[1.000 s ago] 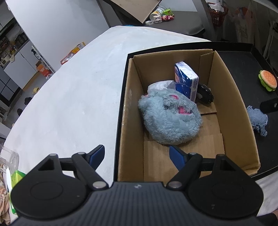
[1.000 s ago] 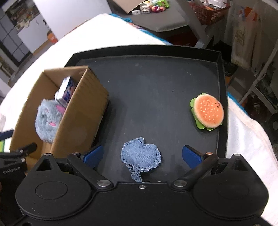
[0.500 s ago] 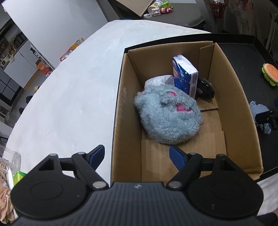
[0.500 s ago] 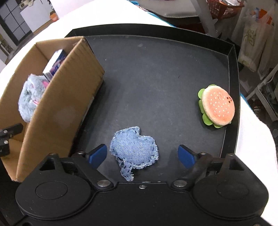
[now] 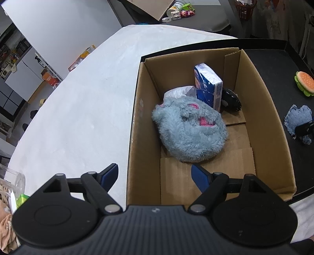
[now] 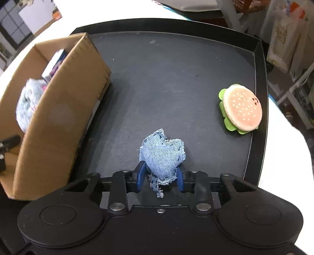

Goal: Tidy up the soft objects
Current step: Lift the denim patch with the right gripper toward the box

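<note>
The right gripper (image 6: 160, 175) has just been closing its jaws, and they now squeeze the denim pouch (image 6: 162, 155) on the black tray (image 6: 259, 117). The cardboard box (image 6: 58, 117) stands to its left. The left gripper (image 5: 155, 174) hangs open over that box.

A cluttered workroom or lab more than a lived-in home: a table under a white cloth (image 5: 82, 109) carries a shallow black tray (image 6: 261, 82), a grey side table (image 5: 206, 17) holds small toys and a flat sheet of cardboard (image 5: 151, 7), white cabinets (image 5: 17, 78) line the far wall, and printed bags (image 6: 284, 35) hang from a rack
</note>
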Action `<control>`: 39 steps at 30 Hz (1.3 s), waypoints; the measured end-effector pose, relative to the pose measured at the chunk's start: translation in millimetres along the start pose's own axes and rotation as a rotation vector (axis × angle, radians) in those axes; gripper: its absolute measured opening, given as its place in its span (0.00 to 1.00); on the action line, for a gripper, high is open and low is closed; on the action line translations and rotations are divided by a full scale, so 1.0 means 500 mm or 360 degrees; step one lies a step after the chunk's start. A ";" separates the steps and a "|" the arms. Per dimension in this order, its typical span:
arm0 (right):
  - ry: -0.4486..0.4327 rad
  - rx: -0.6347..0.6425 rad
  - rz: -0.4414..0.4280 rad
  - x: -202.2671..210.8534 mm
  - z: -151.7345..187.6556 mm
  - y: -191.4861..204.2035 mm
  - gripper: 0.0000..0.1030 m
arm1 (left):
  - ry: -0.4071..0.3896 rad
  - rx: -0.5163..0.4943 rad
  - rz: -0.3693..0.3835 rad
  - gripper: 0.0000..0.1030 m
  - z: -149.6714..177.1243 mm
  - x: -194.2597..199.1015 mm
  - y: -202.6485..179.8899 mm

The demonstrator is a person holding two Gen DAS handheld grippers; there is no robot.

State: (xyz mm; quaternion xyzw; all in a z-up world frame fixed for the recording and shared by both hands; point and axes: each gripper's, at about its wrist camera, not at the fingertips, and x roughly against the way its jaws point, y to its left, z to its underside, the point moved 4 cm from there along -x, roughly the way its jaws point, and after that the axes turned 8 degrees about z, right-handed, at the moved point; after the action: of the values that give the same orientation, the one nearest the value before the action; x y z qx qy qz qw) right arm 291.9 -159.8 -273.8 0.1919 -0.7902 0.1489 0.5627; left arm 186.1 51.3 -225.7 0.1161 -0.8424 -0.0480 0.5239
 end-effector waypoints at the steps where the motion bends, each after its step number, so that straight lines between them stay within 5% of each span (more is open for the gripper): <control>1: -0.0004 -0.0012 -0.0002 0.003 0.000 -0.006 0.25 | -0.0003 -0.0002 0.0000 0.78 0.000 0.001 0.000; 22: -0.0186 -0.0037 -0.0070 0.094 -0.028 -0.007 0.17 | -0.0071 0.0045 0.0060 0.78 0.002 0.014 0.015; 39: -0.0286 0.0060 0.0023 0.181 -0.067 0.050 0.17 | -0.0080 0.0132 0.0217 0.78 0.008 0.014 0.036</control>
State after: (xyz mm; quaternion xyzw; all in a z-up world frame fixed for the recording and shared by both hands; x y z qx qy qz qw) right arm 281.6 -134.7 -177.8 0.2093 -0.8360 0.1501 0.4846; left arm 176.8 66.8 -217.9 0.0790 -0.8626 0.0198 0.4993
